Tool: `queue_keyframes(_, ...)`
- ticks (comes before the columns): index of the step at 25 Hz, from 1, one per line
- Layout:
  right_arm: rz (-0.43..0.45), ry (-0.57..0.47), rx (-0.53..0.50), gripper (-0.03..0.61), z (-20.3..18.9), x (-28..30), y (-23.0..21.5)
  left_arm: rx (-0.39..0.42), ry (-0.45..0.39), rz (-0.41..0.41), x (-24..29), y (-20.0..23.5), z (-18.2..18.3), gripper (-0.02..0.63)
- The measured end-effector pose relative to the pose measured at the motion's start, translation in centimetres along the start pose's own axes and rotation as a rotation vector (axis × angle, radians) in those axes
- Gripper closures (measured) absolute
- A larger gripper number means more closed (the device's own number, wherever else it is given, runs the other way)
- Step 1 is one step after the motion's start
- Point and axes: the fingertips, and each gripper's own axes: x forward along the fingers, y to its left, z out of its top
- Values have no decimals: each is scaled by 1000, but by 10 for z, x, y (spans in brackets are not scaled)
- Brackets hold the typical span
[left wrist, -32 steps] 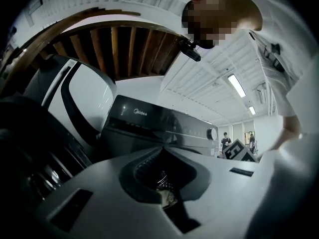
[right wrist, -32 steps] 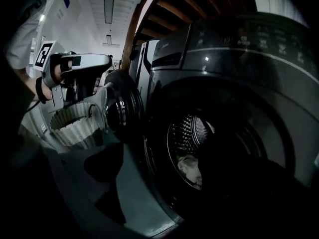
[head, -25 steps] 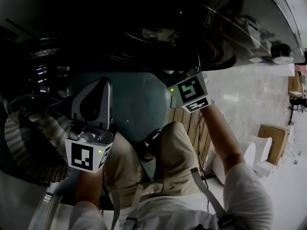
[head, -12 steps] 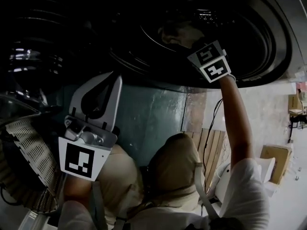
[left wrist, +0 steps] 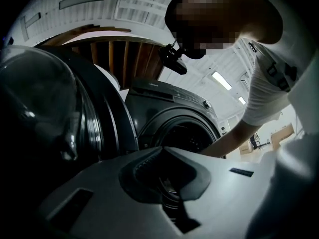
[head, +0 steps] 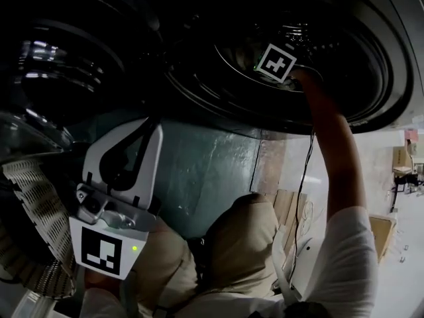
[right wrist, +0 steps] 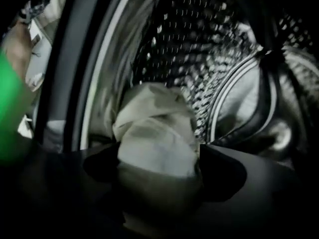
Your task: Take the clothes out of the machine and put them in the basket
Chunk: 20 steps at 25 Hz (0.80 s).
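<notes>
Right hand-held gripper [right wrist: 158, 156] in drum [right wrist: 199, 59], jaws wide w/ pale crumpled cloth [right wrist: 154, 126] between.

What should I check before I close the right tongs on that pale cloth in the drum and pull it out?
1. The washer door swung open: ok.
2. The right tongs inside the drum: ok.
3. The pale cloth between their jaws: ok.
4. Jaws pinching the cloth: not ok, they stand wide apart.
5. The left tongs shut, empty, outside the washer: ok.
6. Room in the basket: cannot tell, only its lattice wall shows.
</notes>
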Motion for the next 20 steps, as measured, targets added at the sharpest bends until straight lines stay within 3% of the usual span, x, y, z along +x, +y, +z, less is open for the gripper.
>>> queue_keyframes(4, 6, 118, 53, 80, -18, 22, -19, 20, 18, 7, -8, -4, 0, 601)
queue_keyframes(7, 171, 99, 205, 38, -21, 31, -14, 38, 41, 11, -15, -6, 3, 601)
queue_keyframes(12, 294, 149, 395, 8, -45, 40, -12, 86, 86, 24, -22, -5, 2, 601)
queue_keyframes(16, 352, 195, 395, 8, -54, 62, 10, 110, 103, 34, -24, -5, 3, 601)
queue_keyframes(20, 354, 191, 413, 24, -53, 62, 13, 126, 101, 45, -26, -1, 4, 601)
